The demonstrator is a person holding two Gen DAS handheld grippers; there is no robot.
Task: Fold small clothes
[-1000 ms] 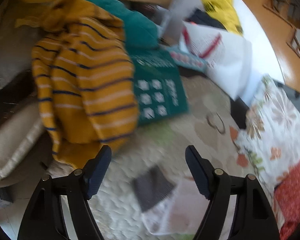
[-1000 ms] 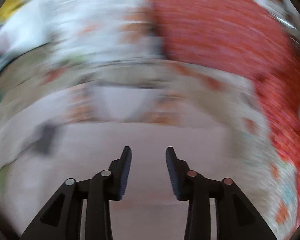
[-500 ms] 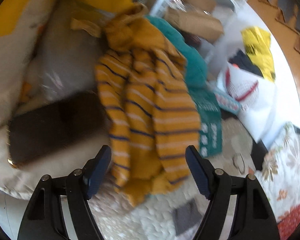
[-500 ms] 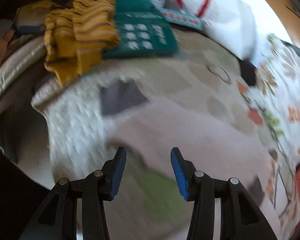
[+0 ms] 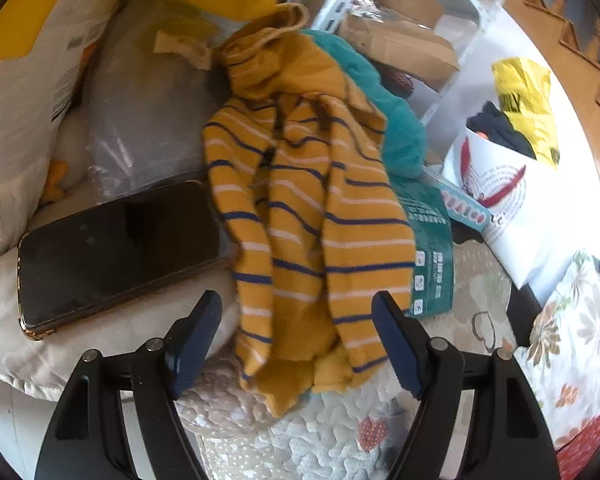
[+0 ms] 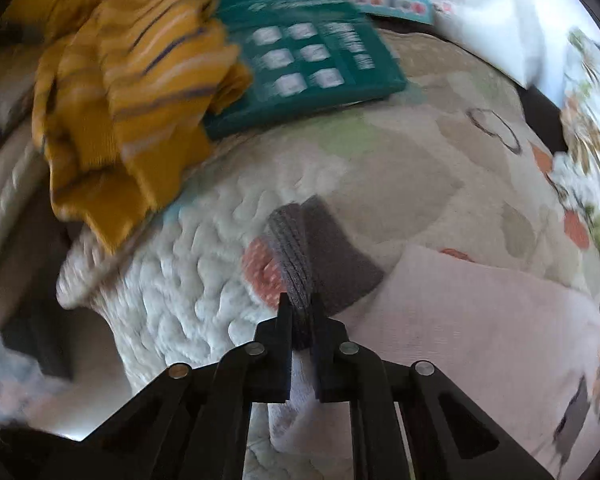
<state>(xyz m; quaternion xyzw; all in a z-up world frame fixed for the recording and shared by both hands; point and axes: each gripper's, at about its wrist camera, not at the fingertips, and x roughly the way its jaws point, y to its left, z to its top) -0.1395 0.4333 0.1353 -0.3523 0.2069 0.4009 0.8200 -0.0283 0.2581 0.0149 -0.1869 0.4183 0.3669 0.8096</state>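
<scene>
A mustard garment with navy and white stripes (image 5: pixel 308 200) lies crumpled over a cushion edge and a teal box. My left gripper (image 5: pixel 296 304) is open, and the garment's lower end sits between its fingers without the pads touching it. In the right wrist view the same striped garment (image 6: pixel 140 80) is at the upper left. A pale pink garment (image 6: pixel 480 320) with a grey cuff (image 6: pixel 324 256) lies on the quilted cover (image 6: pixel 180 280). My right gripper (image 6: pixel 300 304) has its jaws closing tight, with the grey cuff pinched between them.
A black phone (image 5: pixel 116 248) rests on a beige cushion (image 5: pixel 12 340) left of the striped garment. A teal box (image 5: pixel 428 248) and teal cloth (image 5: pixel 380 92) lie behind it. A white printed bag (image 5: pixel 496 184) and floral fabric (image 5: pixel 572 320) lie to the right.
The left gripper swung left, so the striped garment and the phone came to the middle. The right gripper swept from red fabric over the quilt and shut on the grey cuff.
</scene>
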